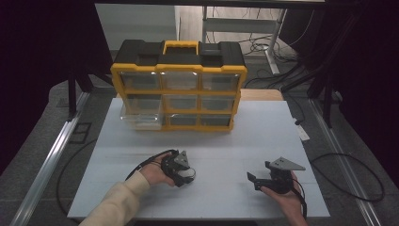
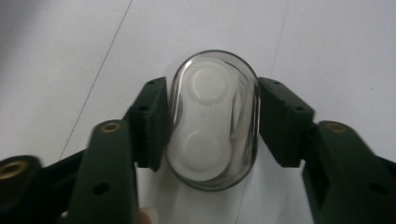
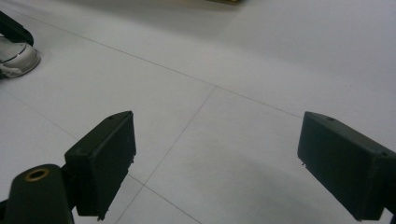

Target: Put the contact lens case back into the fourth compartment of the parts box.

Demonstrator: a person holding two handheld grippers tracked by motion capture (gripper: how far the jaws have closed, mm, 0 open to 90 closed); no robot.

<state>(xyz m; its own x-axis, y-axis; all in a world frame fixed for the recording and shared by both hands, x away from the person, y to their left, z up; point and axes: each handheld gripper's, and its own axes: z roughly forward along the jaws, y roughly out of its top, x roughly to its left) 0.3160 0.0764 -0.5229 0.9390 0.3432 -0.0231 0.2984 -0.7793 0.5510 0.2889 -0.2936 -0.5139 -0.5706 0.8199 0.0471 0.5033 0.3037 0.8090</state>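
Here the left hand-held gripper point(image 2: 211, 122) pinches a clear case point(image 2: 212, 119) between its jaws — the right hand-held gripper point(image 3: 217, 161) hovers spread above the tabletop point(image 3: 261, 70).

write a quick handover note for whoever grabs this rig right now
Left gripper: shut on the clear oval case, low over the white table near its front edge.
Right gripper: open, holding nothing, above bare table on the right.
Yellow drawer organizer stands at the back; its lower-left drawer is pulled out.
Done: case gripped.
Left, probably: carry the case to that open drawer, then shut it.
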